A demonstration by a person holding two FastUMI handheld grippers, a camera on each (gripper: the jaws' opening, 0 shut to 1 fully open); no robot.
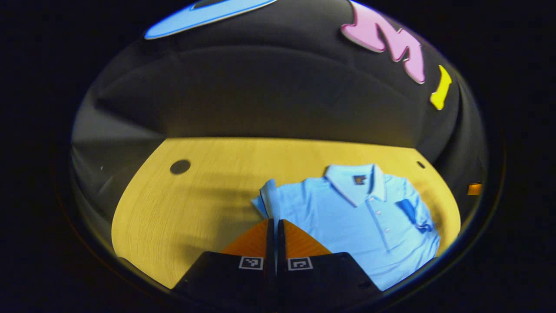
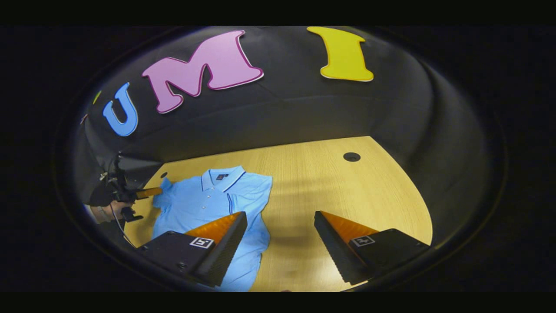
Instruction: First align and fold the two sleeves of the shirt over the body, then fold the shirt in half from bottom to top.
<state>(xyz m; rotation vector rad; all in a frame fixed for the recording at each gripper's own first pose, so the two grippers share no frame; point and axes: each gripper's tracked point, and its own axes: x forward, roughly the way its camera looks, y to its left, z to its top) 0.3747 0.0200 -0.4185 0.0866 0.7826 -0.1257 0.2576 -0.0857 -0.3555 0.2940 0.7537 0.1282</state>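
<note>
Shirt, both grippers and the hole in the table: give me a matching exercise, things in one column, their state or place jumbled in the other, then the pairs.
Things
1. left gripper
2. right gripper
3. shirt
4. hole

States or places
A. jaws wide open above the table
B. dark and round, in the tabletop apart from the shirt
C. jaws closed on a sleeve
D. lying front up, collar toward the back wall

Pairs: 1-C, 2-A, 3-D, 4-B
</note>
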